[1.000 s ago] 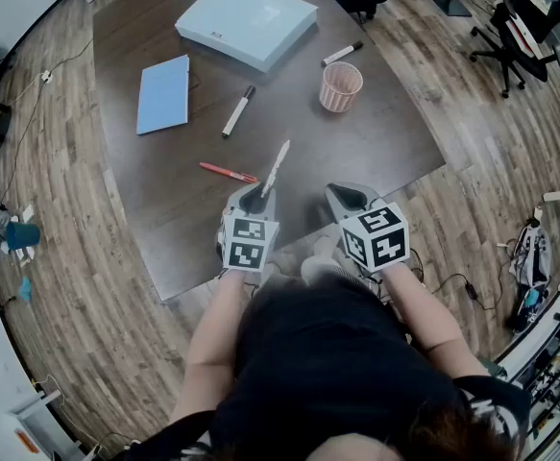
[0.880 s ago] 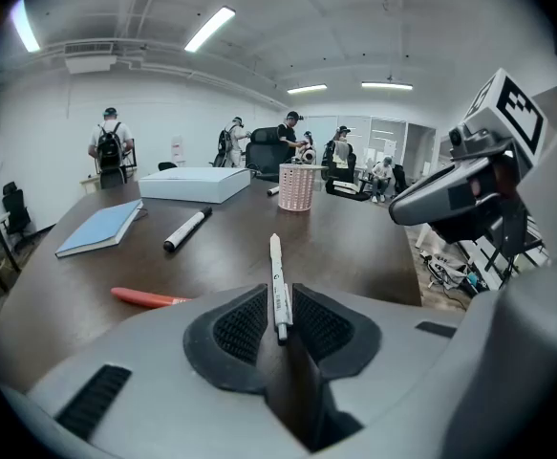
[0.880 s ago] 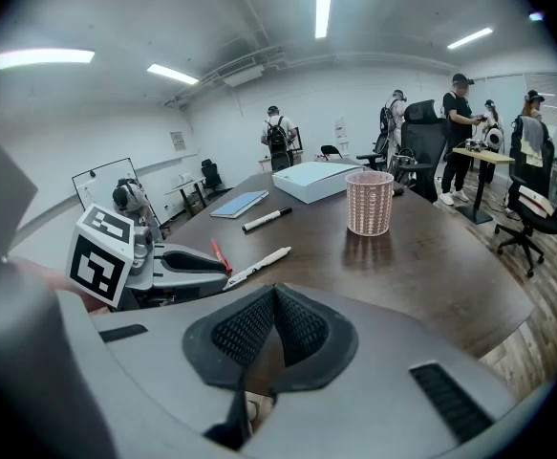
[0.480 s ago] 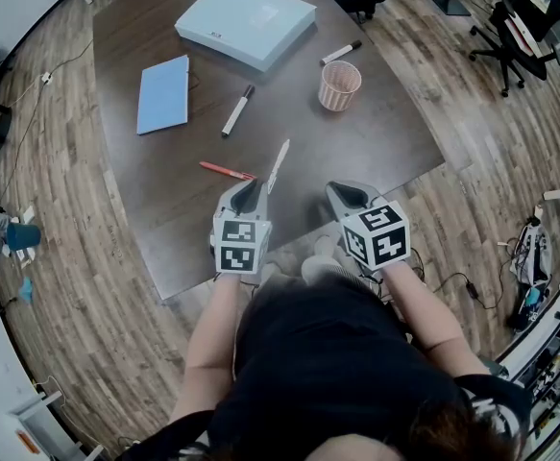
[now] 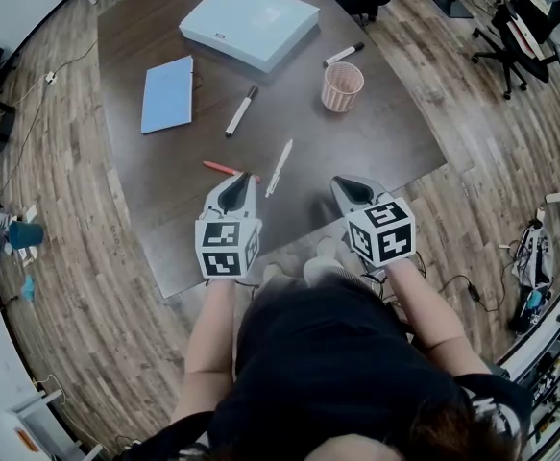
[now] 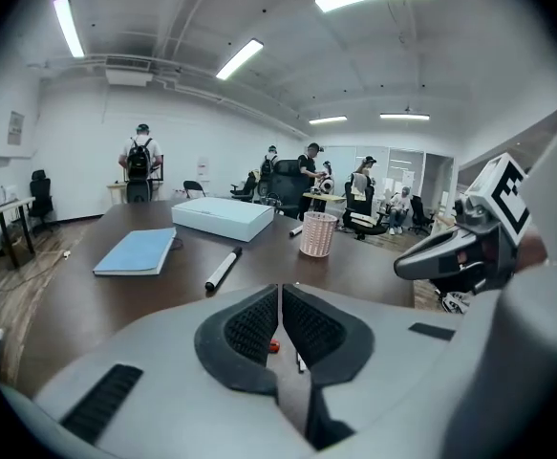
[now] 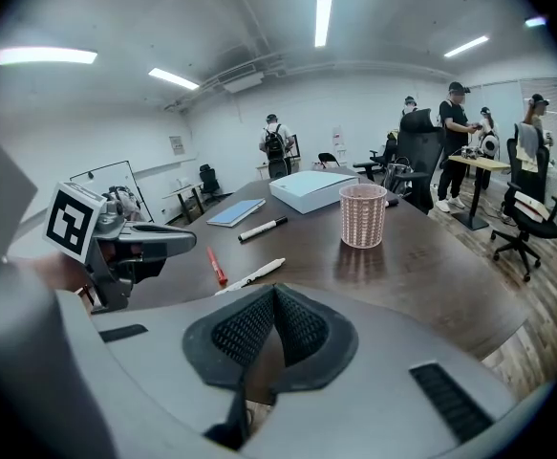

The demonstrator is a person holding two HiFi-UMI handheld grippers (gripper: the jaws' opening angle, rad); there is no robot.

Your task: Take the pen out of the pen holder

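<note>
One table (image 5: pixel 376 152) bears seven loose things. Four of them are writing tools: one white pen (image 5: pixel 279 168), one red pen (image 5: pixel 222 169) and two black-capped markers, a near marker (image 5: pixel 240 111) and a far marker (image 5: pixel 342 54). The other three are single items: one pink pen holder (image 5: pixel 342 86), one blue notebook (image 5: pixel 168 94) and one pale blue box (image 5: pixel 249 22).
</note>
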